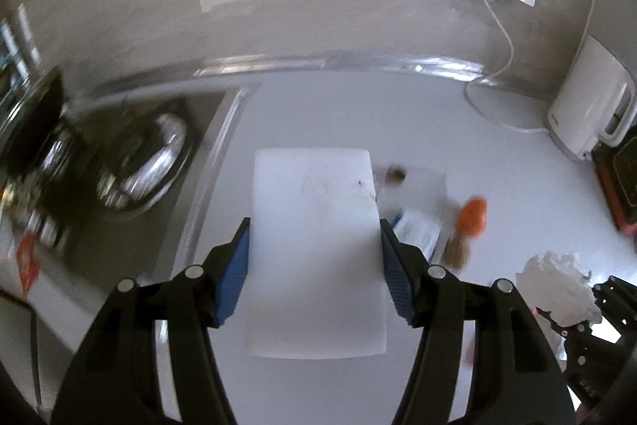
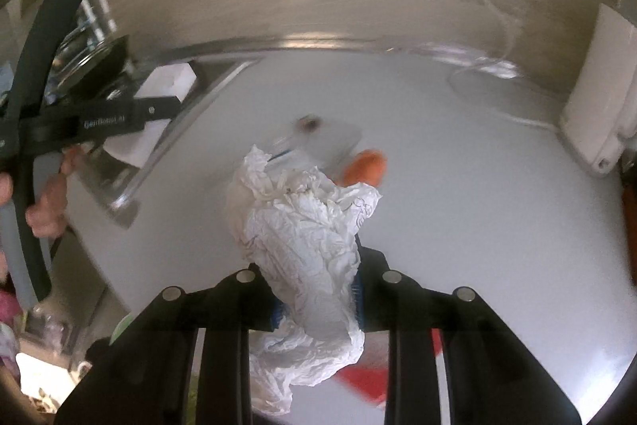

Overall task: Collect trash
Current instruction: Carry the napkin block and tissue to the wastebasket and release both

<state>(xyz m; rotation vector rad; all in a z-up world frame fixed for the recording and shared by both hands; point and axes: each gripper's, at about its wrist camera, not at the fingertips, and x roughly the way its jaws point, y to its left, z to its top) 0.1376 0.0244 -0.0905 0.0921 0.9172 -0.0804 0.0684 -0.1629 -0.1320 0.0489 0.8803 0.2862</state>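
White block [image 1: 316, 249] lengthwise along left gripper [image 1: 314, 237] jaws, pointing forward

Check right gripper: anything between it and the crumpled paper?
Nothing: the right gripper is already shut on the crumpled paper, above the white counter. No bin is visible in either view.

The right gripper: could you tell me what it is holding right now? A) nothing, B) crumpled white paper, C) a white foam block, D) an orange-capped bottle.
B: the right gripper is shut on the crumpled white paper, which bulges out from between its blue pads.
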